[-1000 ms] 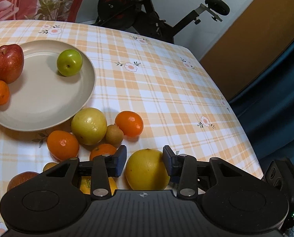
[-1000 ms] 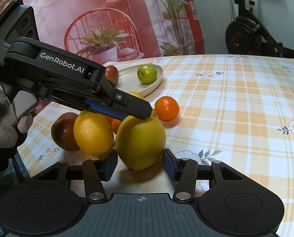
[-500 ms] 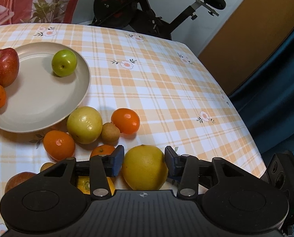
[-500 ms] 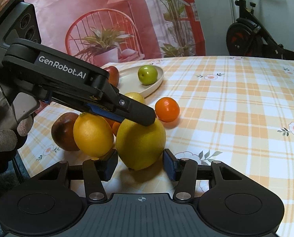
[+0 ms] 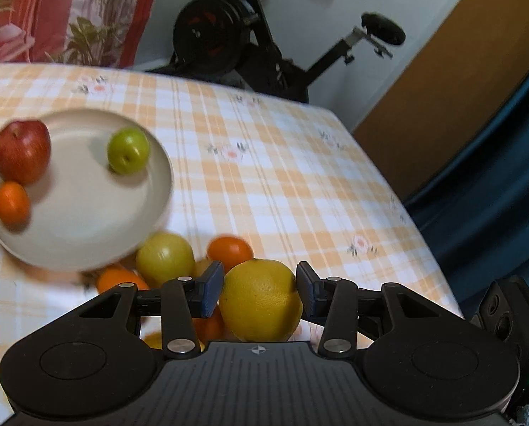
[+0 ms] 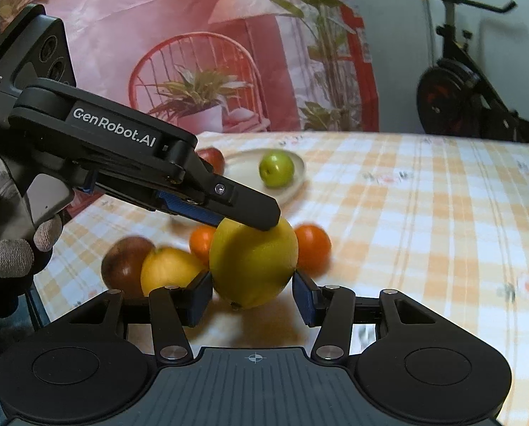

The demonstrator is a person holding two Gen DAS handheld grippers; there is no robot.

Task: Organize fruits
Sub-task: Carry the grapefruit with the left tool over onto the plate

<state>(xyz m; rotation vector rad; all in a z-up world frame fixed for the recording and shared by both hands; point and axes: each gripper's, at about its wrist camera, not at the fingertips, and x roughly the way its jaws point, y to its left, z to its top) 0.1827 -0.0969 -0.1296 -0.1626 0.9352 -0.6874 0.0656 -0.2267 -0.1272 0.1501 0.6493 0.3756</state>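
yellow fills the gap between both my pairs of pads: one big lemon [image 5: 261,301], and i have it from two sides at once. my left gripper [image 5: 260,289] is clamped on it, blue pads pressed to its flanks; those jaws have just been opening a touch, with the lemon between them all the while. my right gripper [image 6: 253,296] comes at the same lemon [image 6: 253,266] from the other way, and its pads sit tight on the peel too, so that one is clamped as well. in the right view the lemon hangs just above the checked cloth [image 6: 424,220], a shadow under it, the left finger lying over its top.

behind the lemon in the left view lie loose fruit on the cloth: a pale yellow fruit [image 5: 165,259], an orange [image 5: 230,252] beside it, another orange [image 5: 120,280] nearer the plate [image 5: 83,220]. the plate holds a red apple [image 5: 22,156], a green fruit [image 5: 128,150] and a small orange [image 5: 12,201], each apart from the others. from the right i also see a dark apple [image 6: 126,264] and a yellow fruit [image 6: 168,273] touching it. much of this is blurred.
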